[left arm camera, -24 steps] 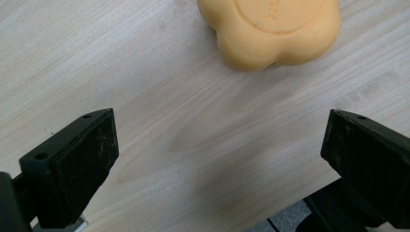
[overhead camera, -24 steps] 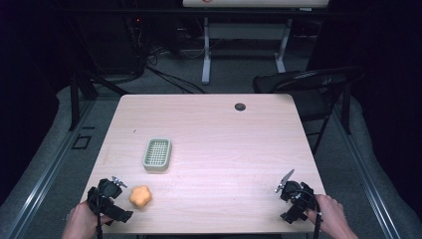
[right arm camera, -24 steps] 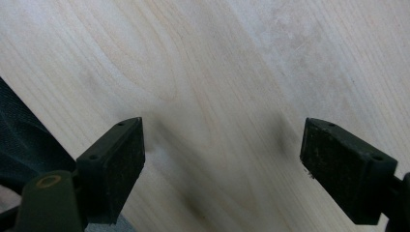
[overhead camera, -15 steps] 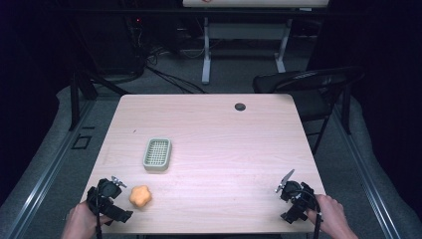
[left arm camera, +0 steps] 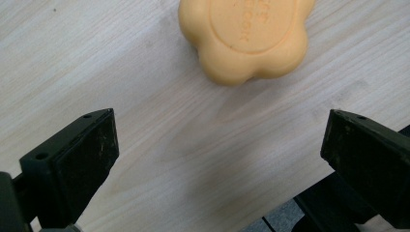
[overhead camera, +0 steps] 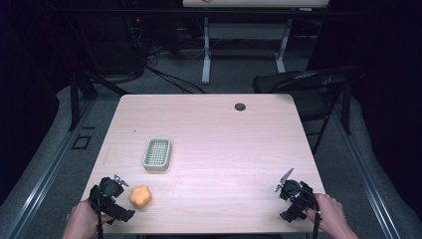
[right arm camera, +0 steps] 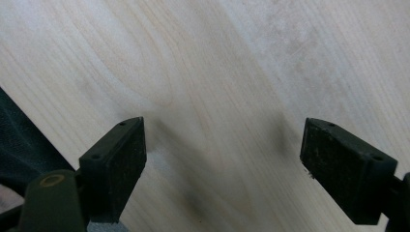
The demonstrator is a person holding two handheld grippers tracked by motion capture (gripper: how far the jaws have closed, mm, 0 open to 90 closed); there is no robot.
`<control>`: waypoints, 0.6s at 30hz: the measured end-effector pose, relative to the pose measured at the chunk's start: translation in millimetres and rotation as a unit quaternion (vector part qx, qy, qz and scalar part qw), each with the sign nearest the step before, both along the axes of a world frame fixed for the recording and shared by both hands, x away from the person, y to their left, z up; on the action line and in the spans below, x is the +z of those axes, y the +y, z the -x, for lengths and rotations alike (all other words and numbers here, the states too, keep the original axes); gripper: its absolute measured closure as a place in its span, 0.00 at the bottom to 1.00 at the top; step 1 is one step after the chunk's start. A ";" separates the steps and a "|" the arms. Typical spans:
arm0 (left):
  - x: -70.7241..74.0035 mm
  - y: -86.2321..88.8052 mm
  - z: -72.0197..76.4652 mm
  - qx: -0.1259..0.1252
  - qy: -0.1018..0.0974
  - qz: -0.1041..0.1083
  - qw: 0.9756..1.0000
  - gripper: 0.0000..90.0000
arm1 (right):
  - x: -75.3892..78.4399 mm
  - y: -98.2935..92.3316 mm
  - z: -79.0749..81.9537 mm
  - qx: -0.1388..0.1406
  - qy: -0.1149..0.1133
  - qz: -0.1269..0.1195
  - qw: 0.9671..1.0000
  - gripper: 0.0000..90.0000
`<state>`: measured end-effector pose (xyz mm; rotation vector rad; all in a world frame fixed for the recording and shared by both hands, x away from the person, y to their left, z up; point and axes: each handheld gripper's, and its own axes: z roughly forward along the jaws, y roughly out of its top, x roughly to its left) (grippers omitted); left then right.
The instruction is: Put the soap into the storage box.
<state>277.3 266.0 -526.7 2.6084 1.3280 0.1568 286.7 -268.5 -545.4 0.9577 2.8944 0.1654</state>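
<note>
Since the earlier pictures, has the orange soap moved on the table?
No. In the high view the orange soap lies at the same spot below the green soap dish, near the table's front edge, as before.

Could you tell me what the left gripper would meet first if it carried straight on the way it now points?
Most likely the orange flower-shaped soap. It lies just ahead of the left gripper, whose jaws stand open with bare table between them. The gripper tilts down, so it might graze the wood first.

Soap (overhead camera: 140, 196) on table (overhead camera: 224, 144), nearer than dish (overhead camera: 158, 155).
</note>
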 end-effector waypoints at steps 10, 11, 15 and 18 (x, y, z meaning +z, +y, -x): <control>3.2 -10.2 -10.8 -0.007 -0.005 0.000 1.000 0.00 | 0.9 2.6 -0.6 0.000 0.003 -0.002 1.000 0.18; 2.7 -12.0 -12.8 -0.005 -0.004 0.002 1.000 0.00 | 0.9 2.6 -0.8 0.002 0.002 0.000 1.000 0.18; 1.8 -20.4 -19.7 -0.013 0.009 -0.001 1.000 0.00 | 1.8 3.0 -0.9 0.009 0.006 0.000 1.000 0.18; 1.6 -24.1 -23.6 -0.014 0.019 -0.001 1.000 0.00 | 1.5 2.8 0.0 0.006 0.001 -0.002 1.000 0.17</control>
